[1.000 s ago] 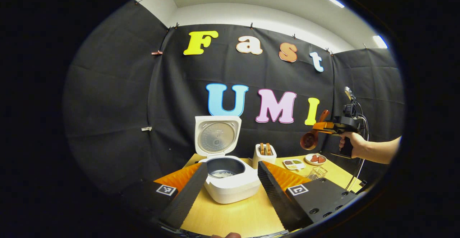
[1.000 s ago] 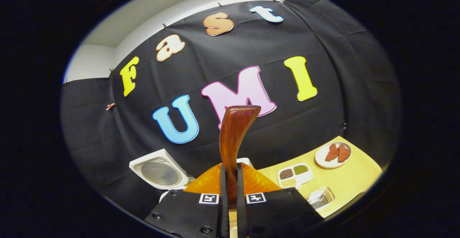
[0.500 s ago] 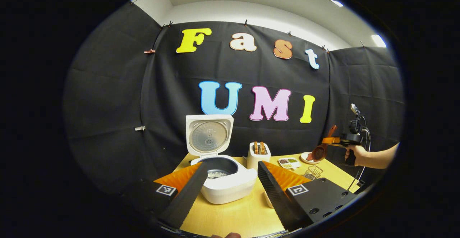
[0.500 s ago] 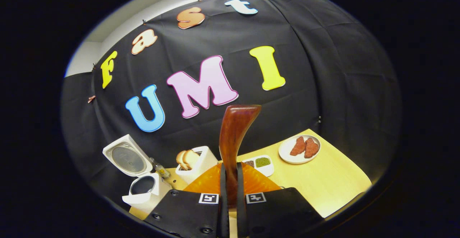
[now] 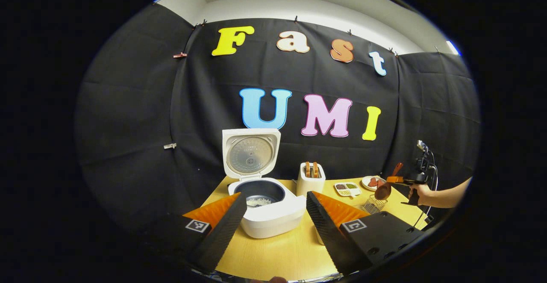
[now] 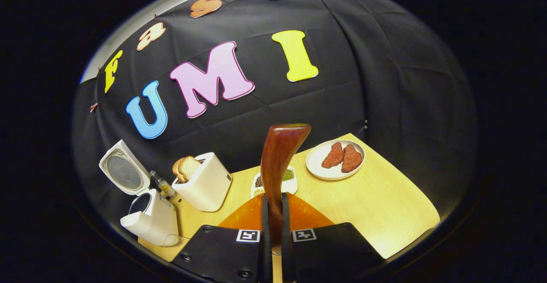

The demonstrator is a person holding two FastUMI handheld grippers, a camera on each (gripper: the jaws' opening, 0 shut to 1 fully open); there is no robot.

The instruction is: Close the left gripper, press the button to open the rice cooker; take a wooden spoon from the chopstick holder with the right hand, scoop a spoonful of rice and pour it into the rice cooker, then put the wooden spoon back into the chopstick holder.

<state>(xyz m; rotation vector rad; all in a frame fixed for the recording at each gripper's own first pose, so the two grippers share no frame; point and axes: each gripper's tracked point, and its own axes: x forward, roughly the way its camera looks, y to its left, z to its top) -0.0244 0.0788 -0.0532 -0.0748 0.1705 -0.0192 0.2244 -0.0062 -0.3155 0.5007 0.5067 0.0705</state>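
While the rice cooker (image 5: 265,197) stands open with rice inside, the wooden spoon (image 6: 277,163) is clenched in the right hand-held gripper (image 6: 273,231) above the wire chopstick holder (image 5: 372,205), its return judged pending; the left hand-held gripper (image 5: 273,227) is spread.

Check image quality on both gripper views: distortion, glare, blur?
Left gripper view: strong fisheye bowing of the wall; rice cooker sharp, its open lid evenly lit without glare; right gripper small near the edge. Right gripper view: tilted horizon, table curved; wooden spoon handle close, slightly soft, with a mild sheen.
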